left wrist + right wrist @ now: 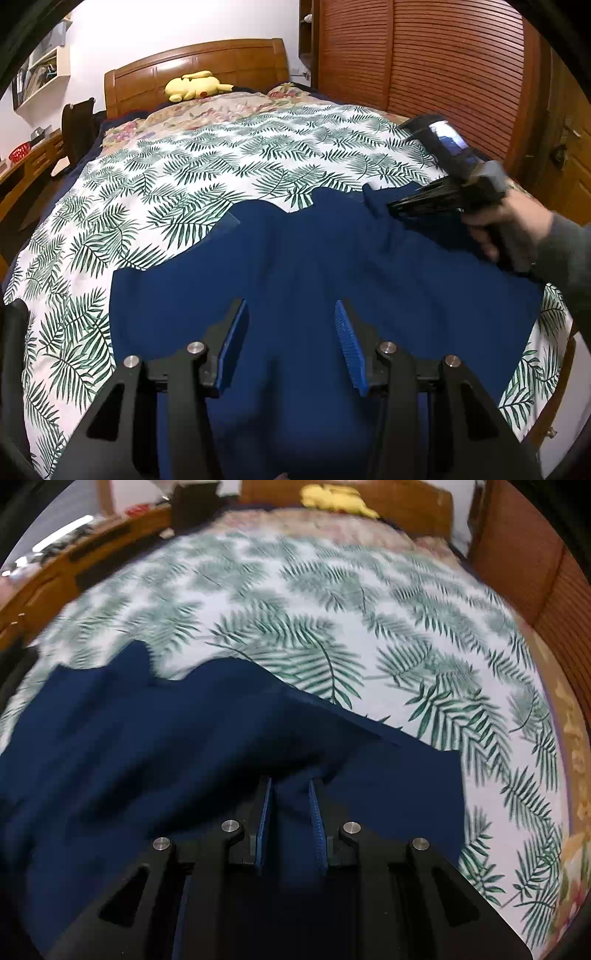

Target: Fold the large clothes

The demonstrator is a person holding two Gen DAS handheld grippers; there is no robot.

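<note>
A large navy blue garment lies spread on the leaf-print bed cover, rumpled along its far edge. My left gripper hovers over the near middle of it, open, with nothing between its blue pads. My right gripper, held by a hand, sits at the garment's far right part. In the right wrist view the right gripper has its jaws a narrow gap apart over the garment. A raised fold bunches at its fingertips, and the pads do not visibly press on it.
A yellow plush toy rests by the wooden headboard. Louvred wooden wardrobe doors run along the bed's right side. A desk and a dark chair stand to the left. Leaf-print cover stretches beyond the garment.
</note>
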